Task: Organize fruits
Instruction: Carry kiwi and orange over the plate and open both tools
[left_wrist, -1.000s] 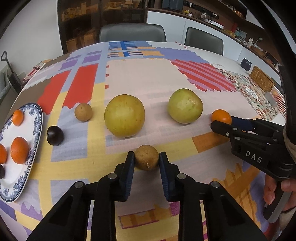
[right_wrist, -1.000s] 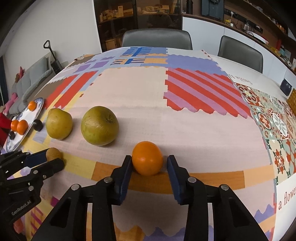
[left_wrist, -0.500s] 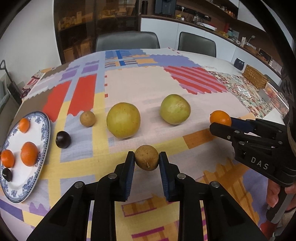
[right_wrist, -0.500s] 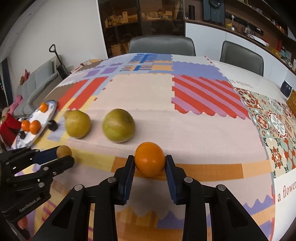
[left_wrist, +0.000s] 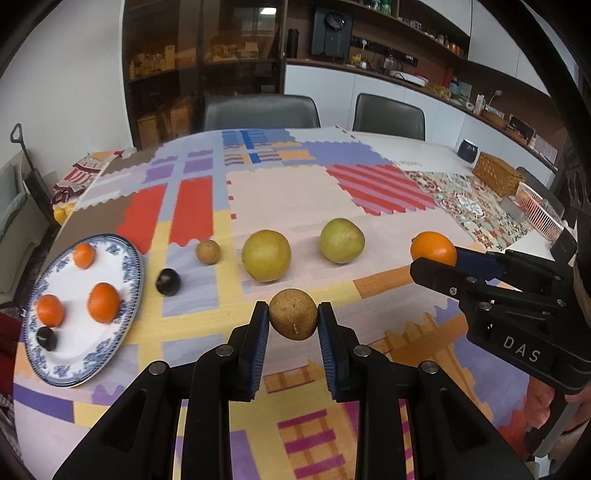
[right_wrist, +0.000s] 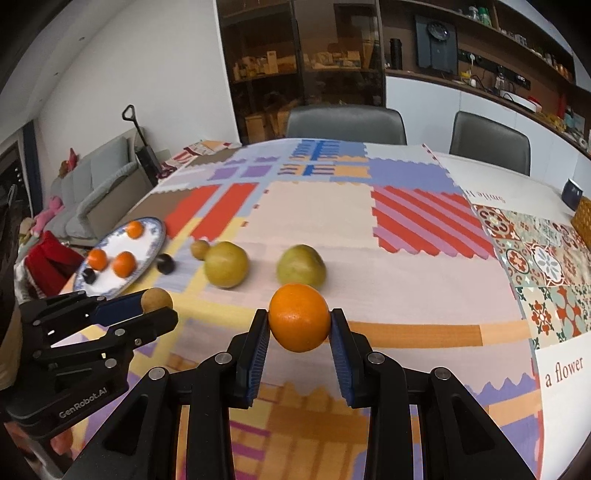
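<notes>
My left gripper (left_wrist: 293, 325) is shut on a small brown fruit (left_wrist: 293, 313) and holds it above the patchwork tablecloth. My right gripper (right_wrist: 299, 326) is shut on an orange (right_wrist: 299, 316), also raised off the cloth. Each gripper shows in the other's view: the right one (left_wrist: 439, 258) with its orange at the right, the left one (right_wrist: 157, 306) at the left. A blue-and-white plate (left_wrist: 127, 258) at the left holds three small oranges and one dark fruit (left_wrist: 47, 338). Two yellow-green fruits (left_wrist: 266, 255) (left_wrist: 342, 240), a small brown fruit (left_wrist: 208, 252) and a dark fruit (left_wrist: 168, 281) lie on the cloth.
A wicker basket (left_wrist: 496, 178), a pink crate (left_wrist: 537, 210) and a dark jar (left_wrist: 468, 150) stand at the table's far right. Two grey chairs (left_wrist: 260, 110) stand behind the table. A sofa (right_wrist: 96, 184) is off to the left.
Both grippers have lifted their fruits off the cloth and risen, so more of the table and room shows. The fruits on the cloth and plate have not moved.
</notes>
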